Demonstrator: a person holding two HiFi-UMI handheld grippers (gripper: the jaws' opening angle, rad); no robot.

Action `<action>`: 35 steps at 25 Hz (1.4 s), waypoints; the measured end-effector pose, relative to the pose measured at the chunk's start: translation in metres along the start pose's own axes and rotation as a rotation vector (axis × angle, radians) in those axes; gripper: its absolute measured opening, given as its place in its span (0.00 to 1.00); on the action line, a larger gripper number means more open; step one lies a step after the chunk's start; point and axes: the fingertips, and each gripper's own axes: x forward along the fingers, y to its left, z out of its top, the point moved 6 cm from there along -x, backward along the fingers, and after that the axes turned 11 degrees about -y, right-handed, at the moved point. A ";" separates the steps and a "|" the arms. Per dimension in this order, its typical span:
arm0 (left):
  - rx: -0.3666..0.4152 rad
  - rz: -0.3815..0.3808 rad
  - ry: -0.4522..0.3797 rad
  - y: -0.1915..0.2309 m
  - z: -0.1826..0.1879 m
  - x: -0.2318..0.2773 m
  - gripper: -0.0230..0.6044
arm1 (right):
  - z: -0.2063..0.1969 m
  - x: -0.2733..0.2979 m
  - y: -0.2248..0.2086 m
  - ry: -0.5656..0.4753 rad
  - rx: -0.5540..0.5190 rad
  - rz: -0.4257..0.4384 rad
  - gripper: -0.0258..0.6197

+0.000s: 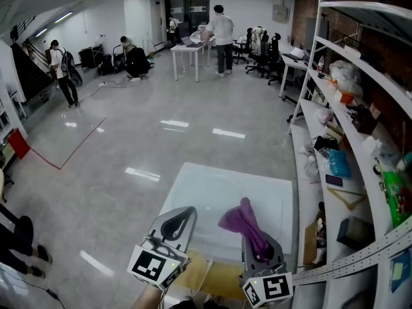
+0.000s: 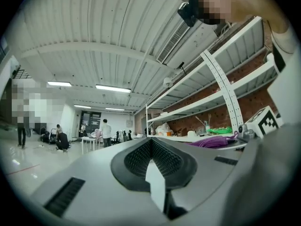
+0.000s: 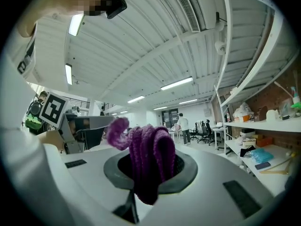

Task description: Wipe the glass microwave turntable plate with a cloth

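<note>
At nine o'clock of the head view the shiny floor (image 1: pixel 129 140) stretches away, with people standing far off. The left gripper (image 1: pixel 188 212) rises at about seven o'clock, tilted up over the near edge of the white tabletop (image 1: pixel 193 179); its jaws meet at the tips with nothing between them. Just beyond it, at the middle of the tabletop, lies the glass plate (image 1: pixel 212 199), seen only as a faint round outline. At five o'clock the right gripper (image 1: pixel 256 242) is clamped on a purple cloth (image 1: pixel 243 221), which bunches up above its jaws, clear of the plate. Cluttered shelves (image 1: pixel 347 121) fill three o'clock.
</note>
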 end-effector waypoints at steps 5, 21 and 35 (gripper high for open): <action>-0.042 -0.011 -0.038 0.002 0.008 -0.046 0.04 | 0.004 -0.031 0.034 -0.011 -0.031 -0.040 0.13; -0.103 0.006 0.005 -0.010 0.058 -0.242 0.04 | 0.055 -0.162 0.201 -0.024 -0.014 -0.081 0.13; -0.124 0.047 0.006 -0.102 0.091 -0.370 0.04 | 0.076 -0.321 0.251 -0.020 0.009 -0.088 0.13</action>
